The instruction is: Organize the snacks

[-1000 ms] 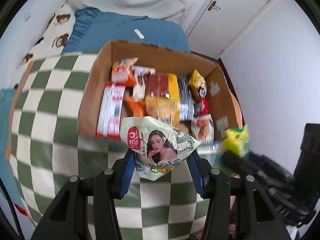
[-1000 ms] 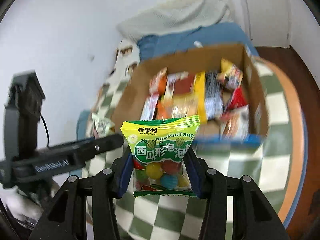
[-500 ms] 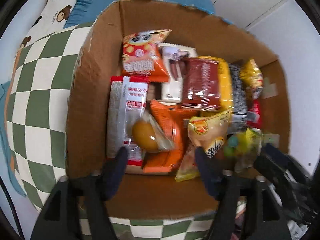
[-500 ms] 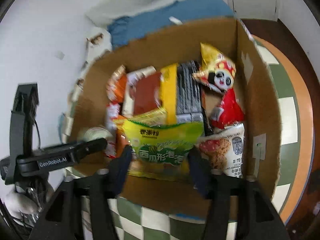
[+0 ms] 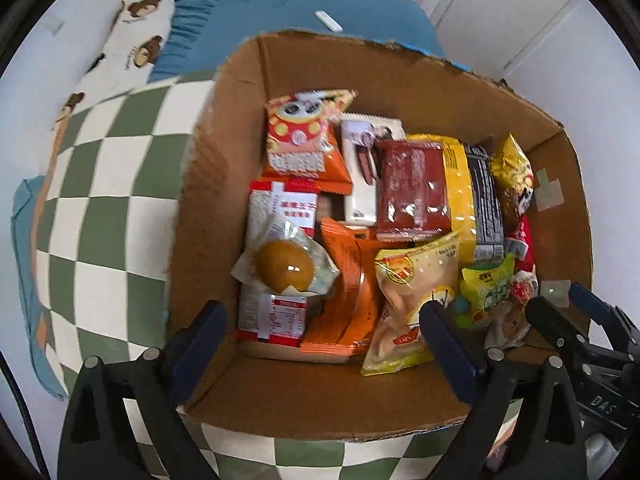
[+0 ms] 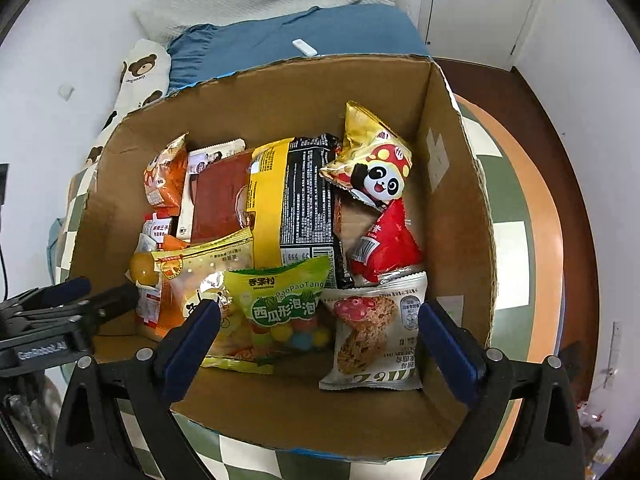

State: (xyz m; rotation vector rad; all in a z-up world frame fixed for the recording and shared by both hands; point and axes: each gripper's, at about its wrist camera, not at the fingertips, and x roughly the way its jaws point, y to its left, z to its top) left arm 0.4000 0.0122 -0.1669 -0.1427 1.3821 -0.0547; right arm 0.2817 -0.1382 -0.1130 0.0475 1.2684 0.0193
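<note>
A cardboard box (image 5: 400,76) (image 6: 456,208) on a green-and-white checked table holds several snack packs. The clear pack with a brown egg (image 5: 284,268) (image 6: 142,266) lies at the box's near left. The green bubble-gum pack (image 6: 280,304) (image 5: 486,288) lies at the near middle, beside a white oat-bar pack (image 6: 372,340). My left gripper (image 5: 324,340) is open and empty over the box's near edge. My right gripper (image 6: 316,340) is open and empty just above the green pack. Each gripper shows at the edge of the other's view.
The checked tablecloth (image 5: 108,184) has an orange rim (image 6: 532,200). Beyond the box are a blue bed cover (image 5: 304,12), a bear-print pillow (image 5: 132,44) and a white door (image 5: 516,12). Dark wooden floor (image 6: 500,80) lies to the right.
Both grippers moved forward over the box and opened. The left let go of the egg pack and the right let go of the green gum pack; both packs now lie in the box.
</note>
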